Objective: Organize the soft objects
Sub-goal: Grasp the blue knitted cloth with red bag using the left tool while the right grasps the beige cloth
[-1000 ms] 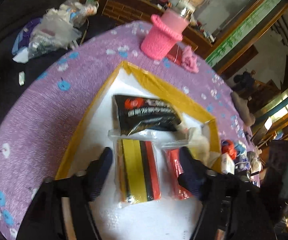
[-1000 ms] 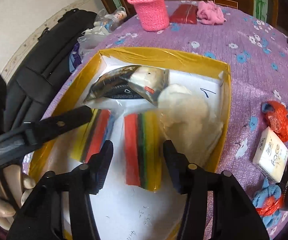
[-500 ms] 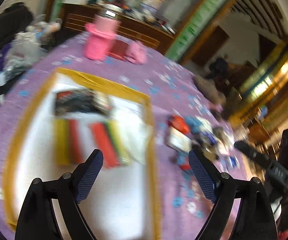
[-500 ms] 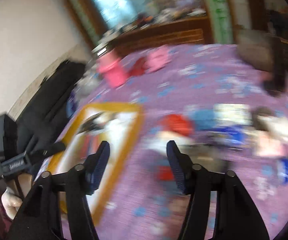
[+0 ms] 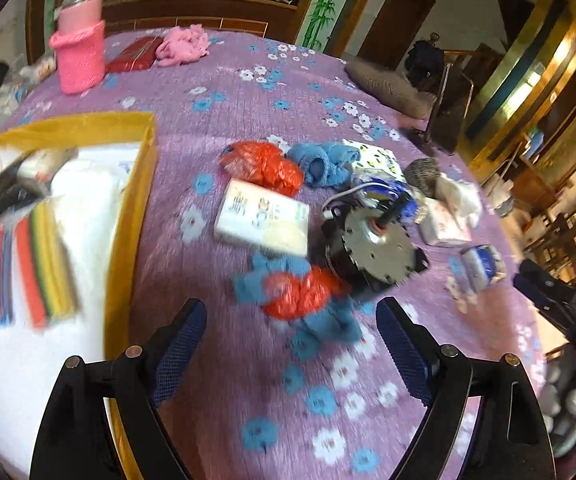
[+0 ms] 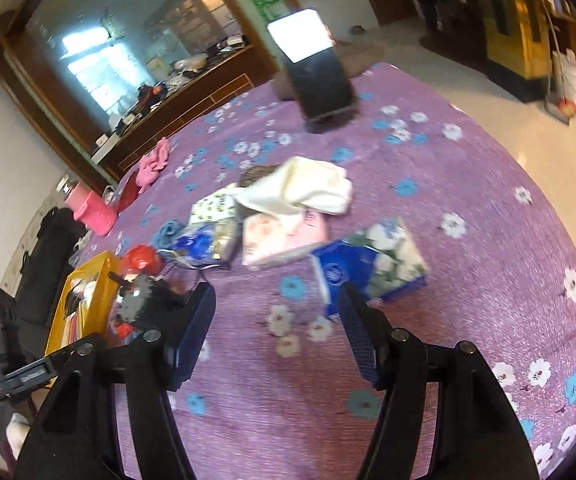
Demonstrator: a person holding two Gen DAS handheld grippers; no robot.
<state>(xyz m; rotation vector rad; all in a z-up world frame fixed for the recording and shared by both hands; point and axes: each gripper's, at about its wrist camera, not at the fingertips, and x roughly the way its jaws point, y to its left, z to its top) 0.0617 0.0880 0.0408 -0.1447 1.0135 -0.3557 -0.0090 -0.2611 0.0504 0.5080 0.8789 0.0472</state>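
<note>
Swung both away from the yellow box (image 5: 144,184), where the striped sponge packs (image 5: 44,264) and black pouch (image 5: 4,196) already sit, over to the loose pile on the purple flowered table (image 5: 248,392) right of the box. Left hand-held gripper (image 5: 289,346) wide open and empty, now over the red-and-blue cloth bundle (image 5: 299,292) just right of the box; right hand-held gripper (image 6: 276,332) half open, empty, facing the blue floral tissue pack (image 6: 371,268) well right of the box. Drop-off looks done; next pick probably from the pile, skipping the metal motor (image 5: 375,248).
</note>
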